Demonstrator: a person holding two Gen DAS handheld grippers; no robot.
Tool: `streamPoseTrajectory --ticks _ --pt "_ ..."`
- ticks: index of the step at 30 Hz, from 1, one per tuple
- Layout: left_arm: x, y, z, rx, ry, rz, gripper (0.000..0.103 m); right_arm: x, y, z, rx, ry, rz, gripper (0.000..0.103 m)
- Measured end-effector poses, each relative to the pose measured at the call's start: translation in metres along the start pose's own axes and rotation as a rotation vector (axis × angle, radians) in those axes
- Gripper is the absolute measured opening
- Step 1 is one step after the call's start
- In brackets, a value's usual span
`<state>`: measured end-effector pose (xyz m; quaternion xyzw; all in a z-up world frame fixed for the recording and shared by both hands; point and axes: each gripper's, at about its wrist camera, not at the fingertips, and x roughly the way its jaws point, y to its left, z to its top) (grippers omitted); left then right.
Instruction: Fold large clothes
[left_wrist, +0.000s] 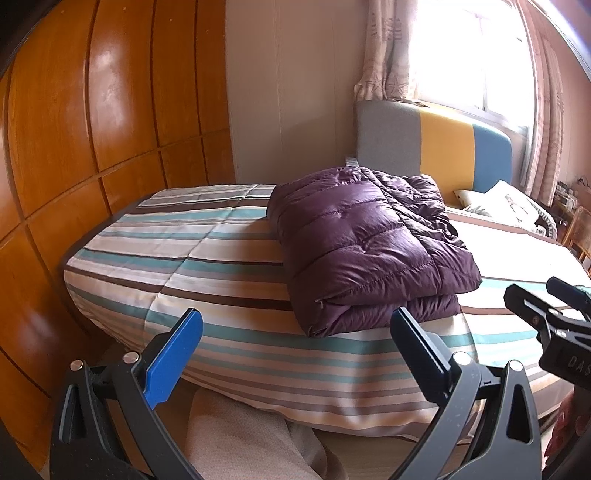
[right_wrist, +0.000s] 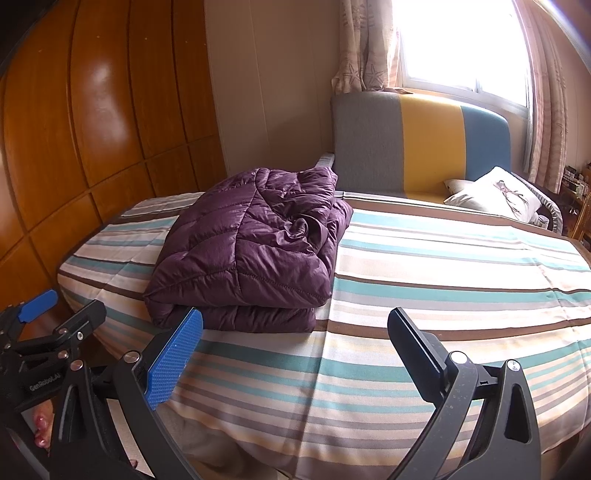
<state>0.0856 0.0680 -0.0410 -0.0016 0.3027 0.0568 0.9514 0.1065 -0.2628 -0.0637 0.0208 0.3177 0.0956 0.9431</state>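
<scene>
Purple down jacket (left_wrist: 369, 243) lies on the striped bedspread (left_wrist: 207, 266), folded into a compact stack of at least two layers, near the foot edge of the bed and well short of the grey-yellow-blue headboard (right_wrist: 417, 144).

Left gripper (left_wrist: 295, 350): jaws spread wide, empty, held off the bed edge just in front of the jacket. Right gripper (right_wrist: 295, 350): jaws wide, empty, to the right of the jacket, not touching it.

Judgement: folding looks finished or nearly so; both tools clear of the cloth. The rumpled top right of the jacket may want tucking. Next move would call for a light press or squaring of the stack.

Containers: none in view. A white pillow (right_wrist: 495, 195) lies at the headboard, well apart from the jacket.
</scene>
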Motion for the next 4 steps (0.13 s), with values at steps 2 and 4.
streamPoseTrajectory --ticks 2,4 --pt "0.0015 0.0029 0.0 -0.017 0.006 -0.003 0.101 0.0001 -0.0009 -0.0004 0.004 0.003 0.001 0.1" --pt "0.0042 0.0048 -0.0001 -0.026 0.017 -0.003 0.101 0.0014 -0.0022 -0.0006 0.009 0.009 0.002 0.1"
